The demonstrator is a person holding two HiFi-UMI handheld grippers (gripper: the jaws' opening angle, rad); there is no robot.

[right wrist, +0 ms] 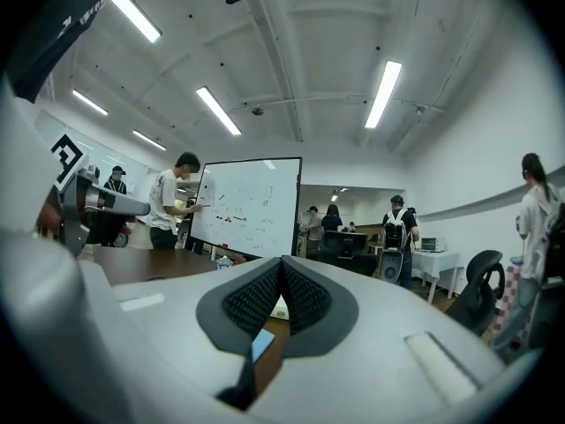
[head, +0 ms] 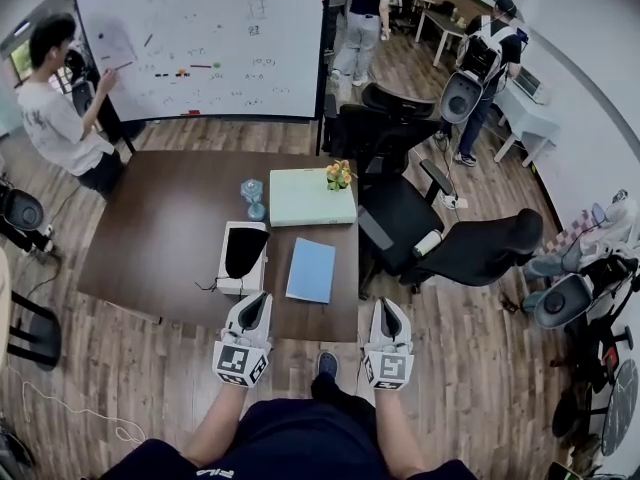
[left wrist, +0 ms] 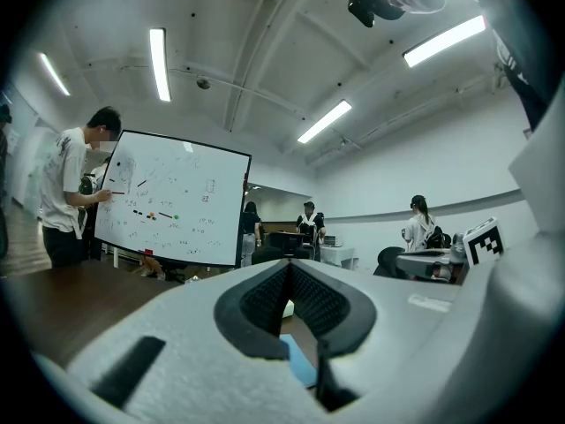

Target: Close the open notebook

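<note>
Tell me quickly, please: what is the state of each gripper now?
Left gripper: closed, holding nothing.
Right gripper: closed, holding nothing.

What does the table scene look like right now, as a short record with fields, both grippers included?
table: dark brown wooden table
notebook: blue rectangular notebook, flat near the front edge, looks closed
left of it: white open box with something black inside
behind it: pale green flat box, small flower bunch at its right corner
left gripper: jaws together, empty, at the table's front edge
right gripper: jaws together, empty, just past the front right corner
</note>
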